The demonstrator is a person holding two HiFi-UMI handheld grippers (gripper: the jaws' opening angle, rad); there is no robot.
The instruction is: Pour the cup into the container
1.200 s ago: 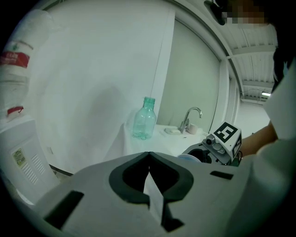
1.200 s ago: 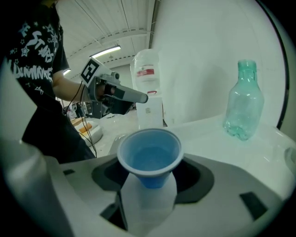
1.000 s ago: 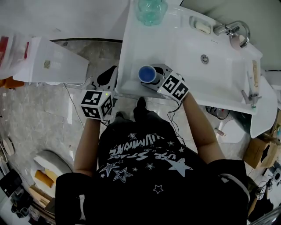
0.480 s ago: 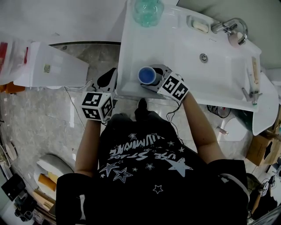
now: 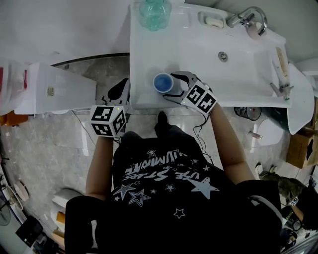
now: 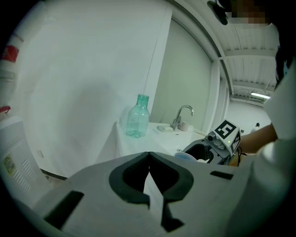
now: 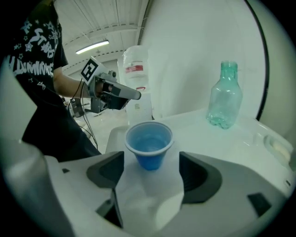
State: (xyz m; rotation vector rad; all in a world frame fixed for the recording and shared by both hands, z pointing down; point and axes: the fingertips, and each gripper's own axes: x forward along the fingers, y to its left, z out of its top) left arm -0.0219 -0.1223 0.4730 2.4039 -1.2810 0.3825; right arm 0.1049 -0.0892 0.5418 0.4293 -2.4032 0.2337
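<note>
Left tongs (image 5: 120, 90) shut, empty, arm bent. Right tongs (image 5: 175, 84) jaws just opening wide; cup (image 5: 162, 82) between, untouched.

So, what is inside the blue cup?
The blue cup stands upright on the white sink counter. Inside, only its blue wall and bottom show; no solid thing lies there. Whether clear liquid is in it cannot be told.

The head view's edge crops the green bottle (image 5: 154, 12); what the blue cup (image 7: 149, 146) holds is unclear.
</note>
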